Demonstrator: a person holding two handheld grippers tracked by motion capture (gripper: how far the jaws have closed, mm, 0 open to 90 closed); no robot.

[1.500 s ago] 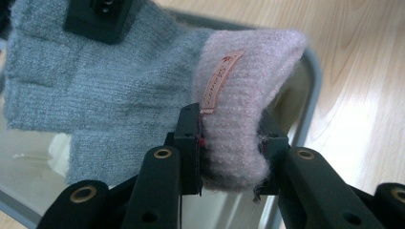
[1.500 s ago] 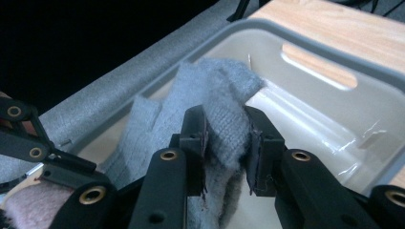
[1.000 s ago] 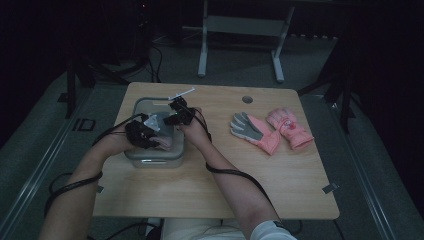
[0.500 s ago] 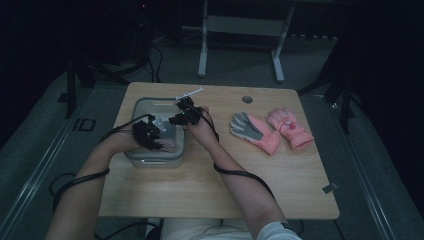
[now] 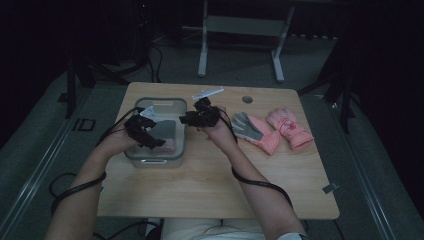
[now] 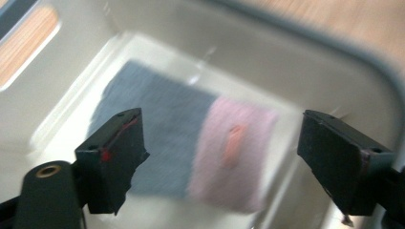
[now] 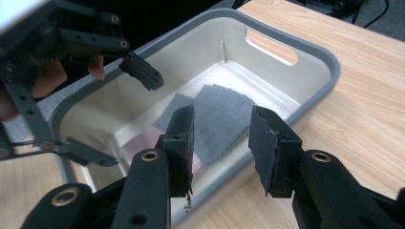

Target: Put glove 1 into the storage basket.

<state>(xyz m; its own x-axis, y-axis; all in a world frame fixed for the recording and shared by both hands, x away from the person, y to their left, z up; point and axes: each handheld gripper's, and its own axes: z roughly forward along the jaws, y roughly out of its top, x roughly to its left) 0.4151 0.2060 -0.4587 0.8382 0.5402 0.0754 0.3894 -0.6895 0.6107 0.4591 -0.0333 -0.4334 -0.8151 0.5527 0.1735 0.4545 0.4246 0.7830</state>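
Glove, grey and pink, flat in tub; left gripper above it, jaws just opened wide, empty; right gripper part open, empty

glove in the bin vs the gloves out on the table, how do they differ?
The glove in the bin lies flat on the bin floor; the two table gloves lie side by side on bare wood. The bin glove sits under the open left gripper; nothing is near the table gloves. All are pink and grey.

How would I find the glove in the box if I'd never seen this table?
Find the grey plastic bin on the wooden table's left side. Flat on its bottom lies a grey and pink glove; the other two gloves lie on the bare tabletop at the right.
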